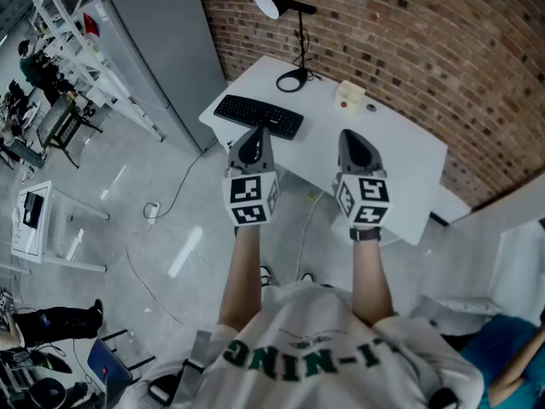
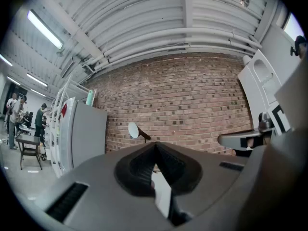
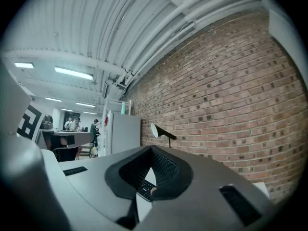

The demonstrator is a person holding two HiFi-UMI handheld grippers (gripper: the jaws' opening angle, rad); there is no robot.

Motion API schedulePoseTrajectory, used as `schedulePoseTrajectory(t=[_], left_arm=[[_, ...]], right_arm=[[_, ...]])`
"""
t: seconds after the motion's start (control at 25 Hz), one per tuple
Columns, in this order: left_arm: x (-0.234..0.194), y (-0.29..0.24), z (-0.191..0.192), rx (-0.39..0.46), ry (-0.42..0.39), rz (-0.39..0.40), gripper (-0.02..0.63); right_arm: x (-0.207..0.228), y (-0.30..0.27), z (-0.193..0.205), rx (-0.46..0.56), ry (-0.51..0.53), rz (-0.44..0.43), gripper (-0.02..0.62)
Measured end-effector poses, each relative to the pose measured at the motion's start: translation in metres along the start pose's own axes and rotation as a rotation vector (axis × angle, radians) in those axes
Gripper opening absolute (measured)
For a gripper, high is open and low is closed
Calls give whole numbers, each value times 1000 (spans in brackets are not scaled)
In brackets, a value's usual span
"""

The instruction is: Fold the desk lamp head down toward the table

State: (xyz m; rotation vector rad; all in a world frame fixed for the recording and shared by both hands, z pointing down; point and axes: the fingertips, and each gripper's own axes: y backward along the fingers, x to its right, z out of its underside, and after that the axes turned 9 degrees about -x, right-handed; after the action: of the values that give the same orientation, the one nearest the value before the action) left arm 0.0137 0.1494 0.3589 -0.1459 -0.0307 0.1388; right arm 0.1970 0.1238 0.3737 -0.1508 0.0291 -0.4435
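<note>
Against the brick wall (image 1: 409, 32) a white table (image 1: 383, 147) is set, and at its far corner the desk lamp (image 1: 298, 45) is stood upright, its head (image 1: 267, 4) raised (a keyboard (image 1: 258, 116) lies just in front). Well short of the lamp, the left gripper (image 1: 253, 140) and right gripper (image 1: 358, 148) are held level, jaws pressed together on nothing.

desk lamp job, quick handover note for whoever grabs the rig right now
Left gripper: jaws shut, empty, held level in front of the white table.
Right gripper: the same, jaws shut, empty.
Desk lamp: at the back of the table by the brick wall, behind the keyboard; lamp head raised.
Done: nothing.
Left: reach the lamp, fold the head down toward the table.
</note>
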Motion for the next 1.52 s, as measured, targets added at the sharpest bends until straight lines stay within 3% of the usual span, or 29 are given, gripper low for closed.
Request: schedulePoseTrajectory(t=[0.2, 0.44, 0.64, 0.96, 1.2, 1.52], left_arm=[[3, 19, -6, 39, 86, -74, -3], [6, 30, 12, -13, 42, -104, -3], [-10, 24, 15, -8, 44, -119, -3], [-45, -39, 25, -24, 76, -69, -3], [-74, -103, 2, -11, 56, -20, -3], [-121, -164, -2, -32, 58, 7, -3]], right_arm=[[10, 15, -5, 8, -7, -13, 2], [1, 10, 8, 1, -20, -66, 2], [-16, -12, 9, -5, -21, -112, 2], [-27, -70, 10, -6, -63, -135, 2], [-13, -137, 1, -41, -104, -94, 2], [-27, -216, -4, -69, -47, -79, 2]])
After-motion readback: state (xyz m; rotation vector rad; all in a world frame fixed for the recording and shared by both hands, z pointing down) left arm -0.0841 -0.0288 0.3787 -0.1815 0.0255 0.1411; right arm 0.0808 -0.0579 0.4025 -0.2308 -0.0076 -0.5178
